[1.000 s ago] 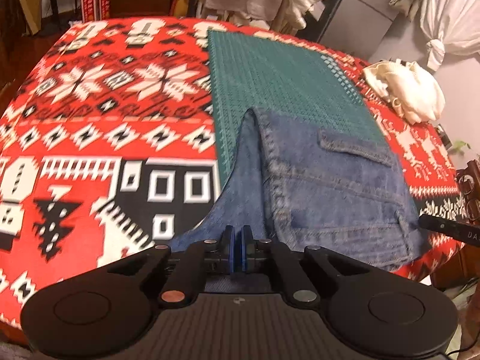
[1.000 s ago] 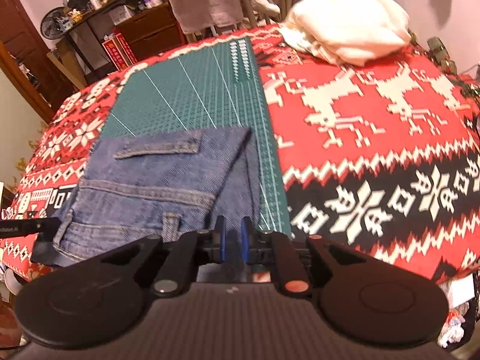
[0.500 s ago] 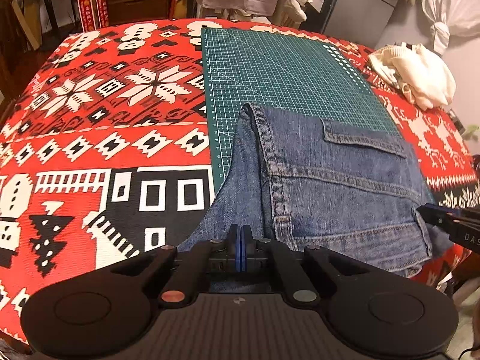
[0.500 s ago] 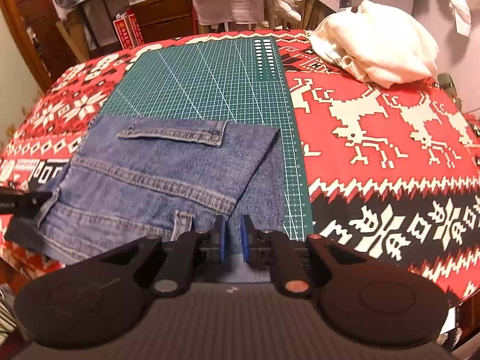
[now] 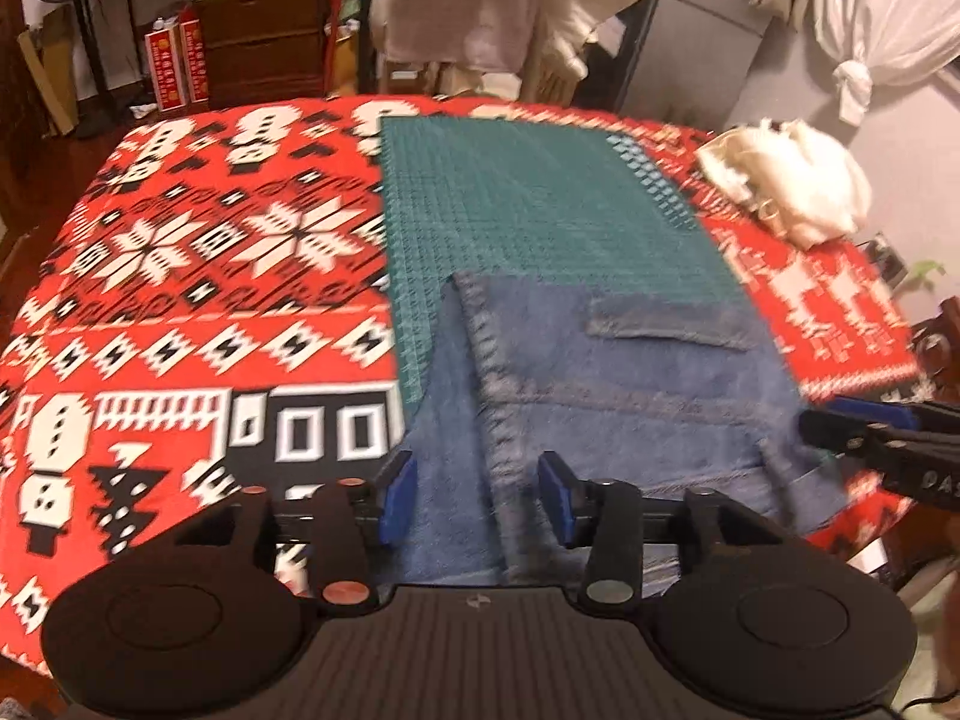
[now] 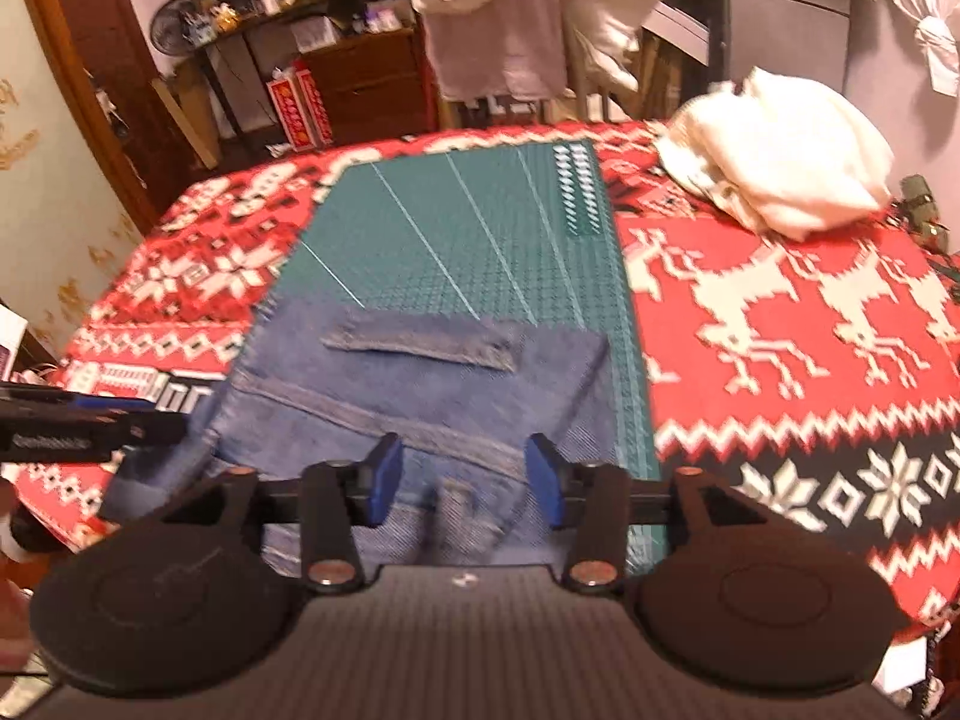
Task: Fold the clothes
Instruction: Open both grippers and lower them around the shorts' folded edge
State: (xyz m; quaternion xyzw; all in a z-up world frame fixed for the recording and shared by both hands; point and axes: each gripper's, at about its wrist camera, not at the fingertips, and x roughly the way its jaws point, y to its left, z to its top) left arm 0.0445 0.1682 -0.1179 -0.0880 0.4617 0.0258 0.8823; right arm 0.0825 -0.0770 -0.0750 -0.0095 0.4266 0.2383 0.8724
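Since both of my hand-held grippers are spread wide with nothing pinched between the blue pads, the jeans are just lying on their own at the near edge of the surface. They look folded over into a rough rectangle, with a seam running front to back on the left and a pocket flap facing up. Most of the denim sits on the green cutting mat, and the nearest part hangs toward me over the red patterned blanket.

My left hand-held gripper hovers right over the near left part of the jeans, straddling that seam. My right hand-held gripper is over the near right part, close to the mat's right edge. From each camera I can see the other gripper's tip poking in from the side, so they sit at the two near corners of the bundle, which makes sense if you want to handle the width evenly.

Honestly can't tell if this is a stopping point or just a pause: the same layout fits jeans that are folded and left there, or jeans waiting for one more fold. Both views are a bit blurry too.

A pile of white clothes sits at the far right corner of the surface, well apart from the jeans.
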